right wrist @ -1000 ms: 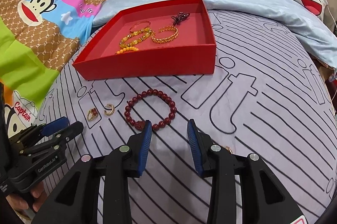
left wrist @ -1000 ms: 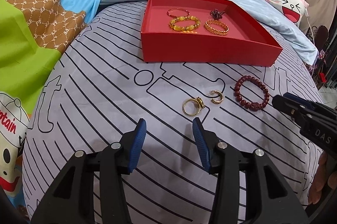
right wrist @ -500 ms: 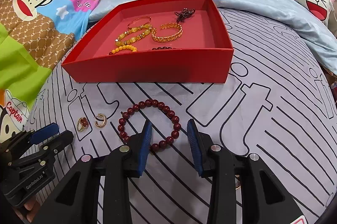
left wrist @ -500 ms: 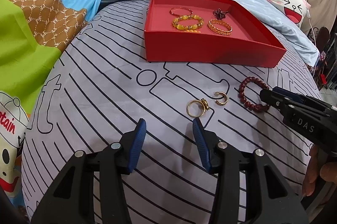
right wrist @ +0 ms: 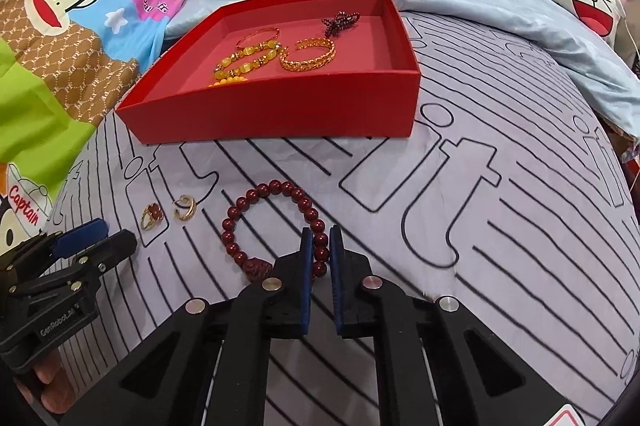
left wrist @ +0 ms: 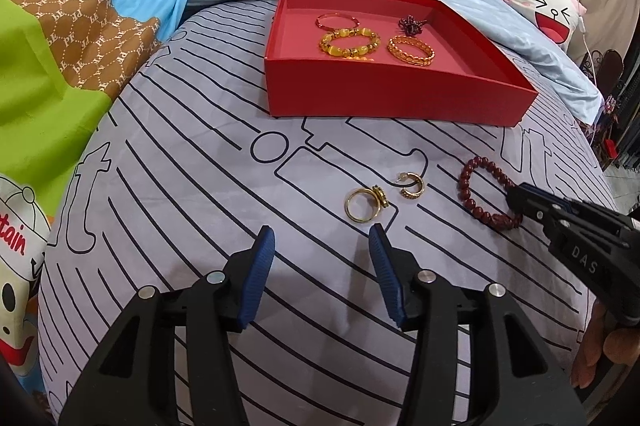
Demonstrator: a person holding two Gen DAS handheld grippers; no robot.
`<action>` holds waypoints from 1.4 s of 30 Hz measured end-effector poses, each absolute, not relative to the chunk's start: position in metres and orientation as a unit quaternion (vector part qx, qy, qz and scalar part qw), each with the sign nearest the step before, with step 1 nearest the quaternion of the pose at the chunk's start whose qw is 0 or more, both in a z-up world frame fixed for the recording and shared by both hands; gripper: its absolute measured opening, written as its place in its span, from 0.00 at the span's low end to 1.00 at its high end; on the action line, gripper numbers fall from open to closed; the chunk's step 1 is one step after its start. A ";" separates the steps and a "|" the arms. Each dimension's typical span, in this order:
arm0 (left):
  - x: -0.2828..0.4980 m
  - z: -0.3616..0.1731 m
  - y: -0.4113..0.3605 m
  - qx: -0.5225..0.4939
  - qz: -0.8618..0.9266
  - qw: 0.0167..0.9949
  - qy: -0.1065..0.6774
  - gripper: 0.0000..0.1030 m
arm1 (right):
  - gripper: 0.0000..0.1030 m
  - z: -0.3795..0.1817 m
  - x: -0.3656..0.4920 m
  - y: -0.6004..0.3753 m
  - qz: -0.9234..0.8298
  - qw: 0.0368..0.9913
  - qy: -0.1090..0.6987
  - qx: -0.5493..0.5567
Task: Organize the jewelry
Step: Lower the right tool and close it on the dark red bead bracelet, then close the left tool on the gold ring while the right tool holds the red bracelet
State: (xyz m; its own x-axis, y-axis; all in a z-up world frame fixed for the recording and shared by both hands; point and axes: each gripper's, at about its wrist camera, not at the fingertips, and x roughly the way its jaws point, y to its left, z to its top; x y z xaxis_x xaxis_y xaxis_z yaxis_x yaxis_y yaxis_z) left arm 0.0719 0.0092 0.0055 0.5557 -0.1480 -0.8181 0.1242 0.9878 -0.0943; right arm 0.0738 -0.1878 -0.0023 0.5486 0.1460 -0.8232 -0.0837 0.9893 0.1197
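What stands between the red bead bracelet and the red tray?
Only the tray's near wall. The right gripper is closed on the bracelet; bare bedsheet lies between, so it must lift over that wall.

Right gripper [right wrist: 320, 246] low, its 2 blue pads [right wrist: 306, 266] pinched onto the dark red bead bracelet [right wrist: 256, 209]. Left gripper [left wrist: 322, 242] spread wide, empty, left of that bracelet.

The near beads of the dark red bracelet [right wrist: 276, 226] are hidden behind the right tool [right wrist: 320, 246] — whether its pads truly pinch a bead cannot be told. In the red box [right wrist: 280, 105], the near wall covers part of the yellow bead bracelet [right wrist: 244, 59], and the dark beaded piece [right wrist: 340, 21] at the far side is too small to identify.
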 end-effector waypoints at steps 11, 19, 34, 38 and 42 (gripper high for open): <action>0.081 0.004 -0.005 0.010 -0.099 0.887 0.451 0.48 | 0.08 -0.002 0.039 -0.197 0.067 0.874 0.479 0.053; 0.087 0.000 -0.012 0.026 -0.124 0.893 0.433 0.42 | 0.08 -0.002 0.035 -0.200 0.065 0.872 0.482 0.061; 0.078 0.004 -0.020 0.018 -0.151 0.888 0.433 0.22 | 0.08 0.001 0.035 -0.201 0.067 0.872 0.479 0.070; 0.074 0.008 -0.018 0.009 -0.150 0.886 0.439 0.22 | 0.08 0.010 0.033 -0.202 0.072 0.877 0.470 0.073; 0.071 0.015 -0.015 0.002 -0.148 0.885 0.442 0.22 | 0.08 0.025 0.032 -0.200 0.080 0.883 0.457 0.076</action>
State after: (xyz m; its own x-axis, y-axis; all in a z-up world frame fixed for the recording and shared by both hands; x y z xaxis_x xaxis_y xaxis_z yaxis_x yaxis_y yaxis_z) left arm 0.0712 -0.0155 0.0147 0.5651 -0.2604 -0.7828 0.2639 0.9561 -0.1275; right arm 0.0323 -0.1997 0.0254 0.5702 0.2113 -0.7939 -0.0729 0.9756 0.2073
